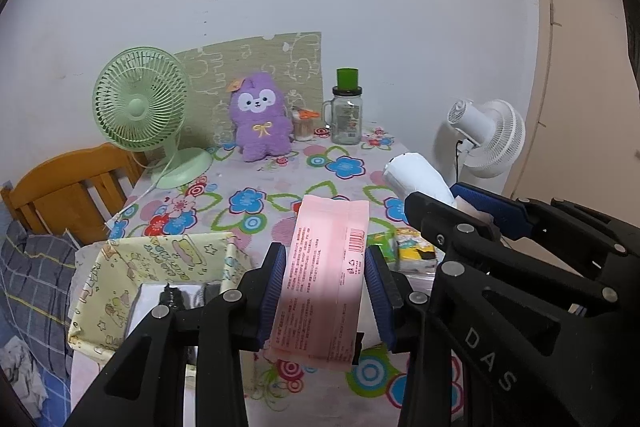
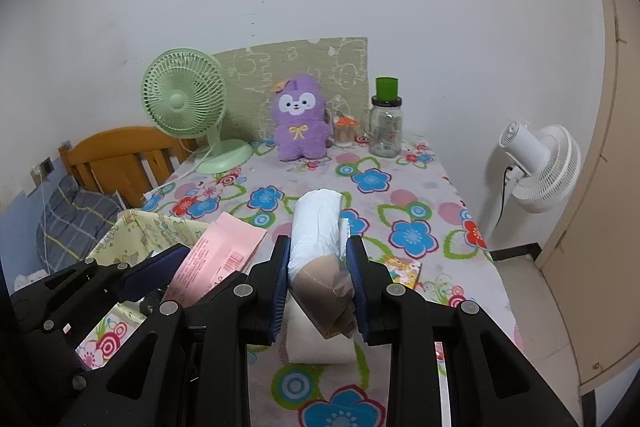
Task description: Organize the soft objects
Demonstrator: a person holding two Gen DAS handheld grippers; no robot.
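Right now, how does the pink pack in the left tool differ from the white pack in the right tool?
The pink pack is flat and rectangular with printed text and a barcode; the white pack is rounded, plump and plain, with a brownish end. The pink pack sits near the yellow fabric box; the white pack is farther from it. Both are soft and held above the floral tablecloth, each clamped in a tool: left tool, right tool.
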